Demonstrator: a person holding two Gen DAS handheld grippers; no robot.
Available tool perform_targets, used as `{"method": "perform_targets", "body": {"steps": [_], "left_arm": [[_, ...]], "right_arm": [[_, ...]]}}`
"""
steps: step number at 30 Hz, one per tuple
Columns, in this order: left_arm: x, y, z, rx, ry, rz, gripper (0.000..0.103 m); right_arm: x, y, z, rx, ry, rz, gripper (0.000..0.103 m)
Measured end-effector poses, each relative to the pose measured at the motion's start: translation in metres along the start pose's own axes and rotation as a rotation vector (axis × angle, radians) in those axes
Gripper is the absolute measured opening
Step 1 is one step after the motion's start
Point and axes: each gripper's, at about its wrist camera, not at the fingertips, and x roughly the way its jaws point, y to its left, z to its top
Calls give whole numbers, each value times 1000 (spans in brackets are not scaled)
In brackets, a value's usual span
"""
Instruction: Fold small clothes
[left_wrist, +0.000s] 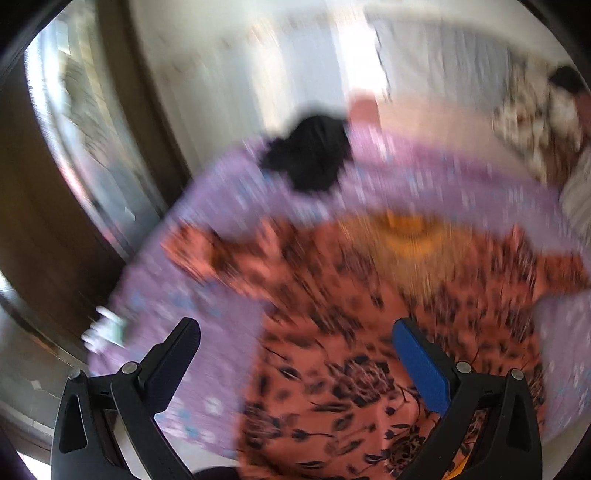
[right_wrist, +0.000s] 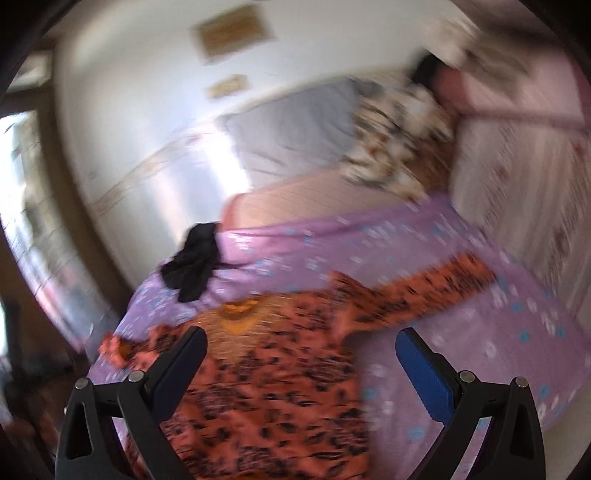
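Orange garment (left_wrist: 332, 332) with black leaf-and-flower print lay spread flat, front up, on the lilac sheet (left_wrist: 221, 192); a yellow-gold embroidered neckline (right_wrist: 236, 314) pointed away from both cameras. Both sleeves were extended sideways, the right-hand one (right_wrist: 424, 284) reaching across the sheet. Black crumpled garment (right_wrist: 195, 262) sat beyond the neckline near the sheet's far edge. Motion blur obscured finer detail.

orange patterned garment (right_wrist: 280, 384) spread flat on purple sheet (right_wrist: 480, 332).

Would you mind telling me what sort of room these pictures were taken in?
Probably a bedroom: a lilac flower-print bedsheet covers a bed, a grey pillow lies near the wall, and an orange black-patterned garment is spread on the sheet.
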Motion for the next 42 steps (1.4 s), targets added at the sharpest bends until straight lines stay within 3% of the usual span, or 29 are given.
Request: {"method": "perform_targets", "body": {"steps": [2, 4, 8, 10, 12, 15, 18, 22, 23, 24, 25, 29, 34, 38, 42], "left_arm": [[54, -26, -6, 45, 96, 0, 103], [86, -44, -12, 51, 133, -4, 103], [131, -67, -8, 22, 152, -35, 103], [146, -78, -1, 23, 139, -40, 103], [161, -87, 6, 27, 136, -42, 103], [190, -95, 2, 42, 179, -43, 103], [195, -88, -1, -57, 168, -83, 103], [197, -91, 4, -44, 197, -83, 103], [197, -91, 4, -45, 195, -85, 103], [196, -91, 5, -46, 193, -87, 103], [196, -91, 5, -46, 193, -88, 103], [208, -88, 15, -28, 206, -93, 103], [202, -74, 27, 4, 179, -88, 103], [193, -27, 42, -85, 134, -82, 103], [201, 24, 48, -176, 155, -8, 103]], "right_arm": [[29, -60, 4, 130, 51, -36, 103], [54, -111, 7, 247, 104, -77, 103], [97, -205, 18, 518, 108, -70, 101], [118, -241, 28, 635, 83, -64, 92], [141, -270, 38, 728, 66, -75, 78], [170, -298, 50, 790, 53, -153, 72], [199, -314, 58, 828, 41, -206, 64], [223, -320, 77, 769, 3, -297, 57], [228, -322, 80, 756, 0, -323, 41], [233, -326, 81, 747, 10, -345, 19], [233, -327, 78, 746, 17, -352, 10], [216, -322, 80, 751, -32, -311, 9], [173, -277, 115, 678, -149, -243, 8], [121, -221, 160, 589, -274, -192, 8], [85, -145, 207, 486, -355, -86, 8]]}}
